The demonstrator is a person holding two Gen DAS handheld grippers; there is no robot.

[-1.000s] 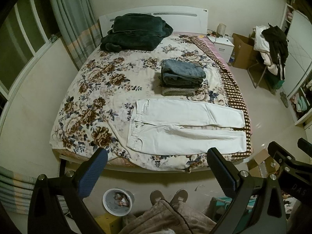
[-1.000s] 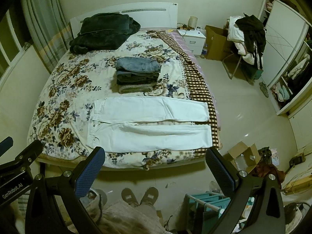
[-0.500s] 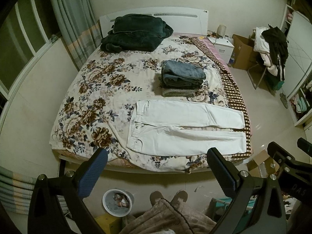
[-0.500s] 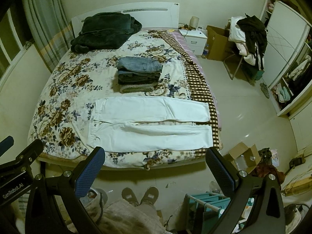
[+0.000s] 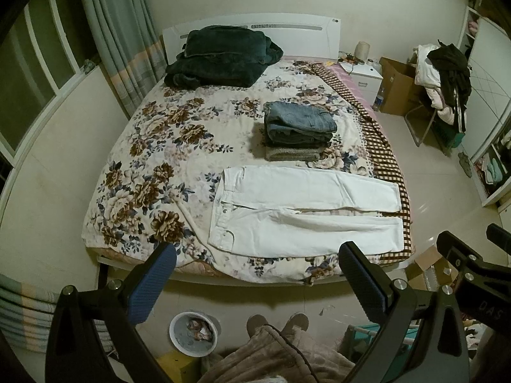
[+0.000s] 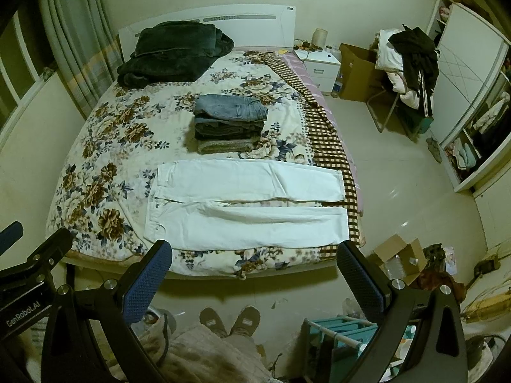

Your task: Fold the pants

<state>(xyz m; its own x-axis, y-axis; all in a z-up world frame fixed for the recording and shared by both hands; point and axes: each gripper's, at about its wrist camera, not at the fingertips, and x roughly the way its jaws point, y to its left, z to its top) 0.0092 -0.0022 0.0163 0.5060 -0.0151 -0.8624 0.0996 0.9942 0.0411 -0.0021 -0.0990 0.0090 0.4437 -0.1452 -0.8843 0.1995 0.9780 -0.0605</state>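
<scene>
A bed (image 5: 153, 172) with a floral cover fills the frame's centre; white pants (image 5: 303, 210) lie flat across its lower edge, a stack of folded clothes (image 5: 298, 131) just above them, a dark green blanket (image 5: 220, 56) at the upper headboard end

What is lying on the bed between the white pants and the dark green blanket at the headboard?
A stack of folded jeans lies between the white pants and the dark green blanket, shown in both views.

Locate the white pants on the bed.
In both wrist views, the white pants lie flat near the bed's foot edge, just before the folded clothes stack.
</scene>
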